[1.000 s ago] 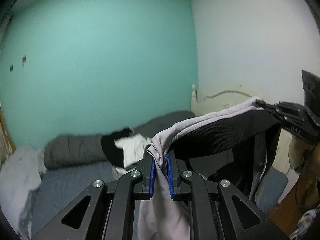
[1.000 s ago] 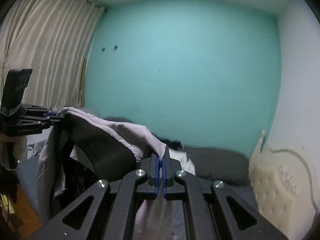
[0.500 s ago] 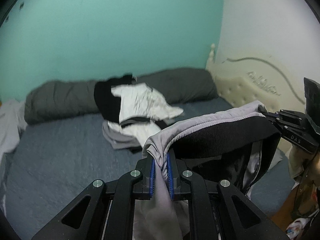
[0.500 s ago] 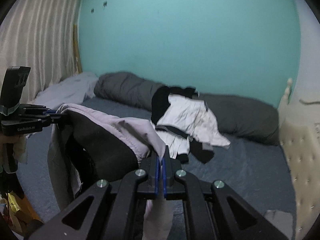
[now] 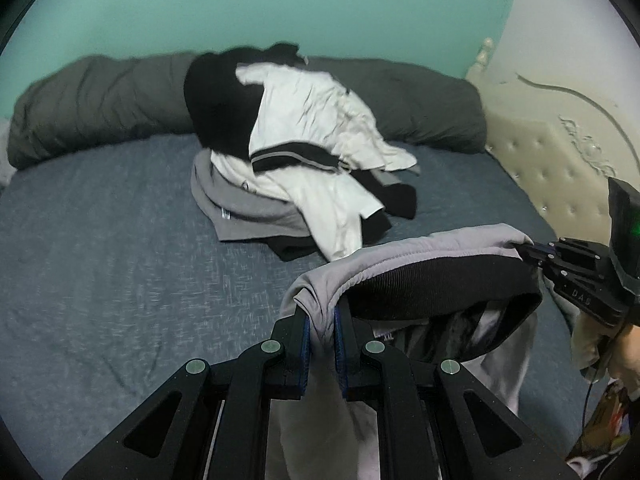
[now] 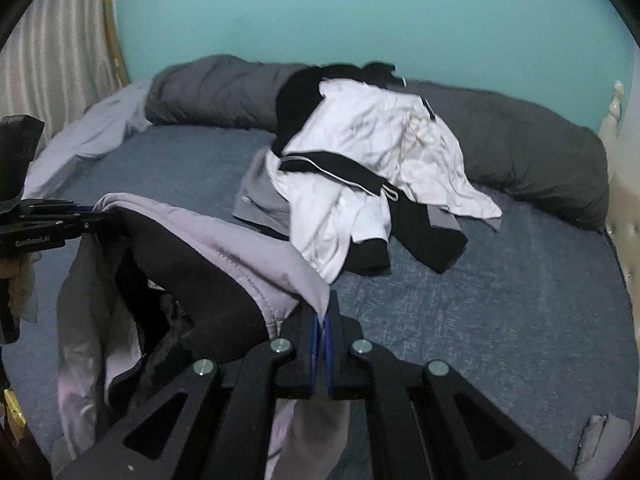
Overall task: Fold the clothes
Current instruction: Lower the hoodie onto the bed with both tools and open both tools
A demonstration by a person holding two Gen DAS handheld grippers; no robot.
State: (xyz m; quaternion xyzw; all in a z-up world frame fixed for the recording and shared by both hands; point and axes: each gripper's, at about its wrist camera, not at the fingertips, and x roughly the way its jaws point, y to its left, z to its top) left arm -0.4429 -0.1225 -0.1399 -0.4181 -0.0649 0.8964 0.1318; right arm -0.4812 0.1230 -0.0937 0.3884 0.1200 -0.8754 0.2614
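Nearest in each wrist view, a grey garment (image 5: 404,256) with a black ribbed waistband is held by its top edge. The left gripper (image 5: 320,316) is closed on a thick bunch of the grey cloth at one corner, its blue pads pressed against the fold. The right gripper (image 6: 322,320) is closed almost fully on a thinner layer at the other corner. Between the two, the waistband is stretched in a shallow arc and the rest of the garment hangs below, above the near part of the bed (image 5: 100,272).

The step in hand is judged to be laying the garment out flat on the blue sheet before folding. It would be done well if both corners were kept level and the waistband held taut, so that the hanging cloth is set down first and the top edge is drawn away from it without wrinkles. The jaws should not be loosened until the cloth is borne by the bed. The bare stretch of sheet to the near left should be used.

Farther back, a pile (image 5: 312,148) of white, black and grey clothes lies mid-bed and should be kept clear of. Beyond it, a dark grey duvet (image 6: 532,160) is rolled along the teal wall.
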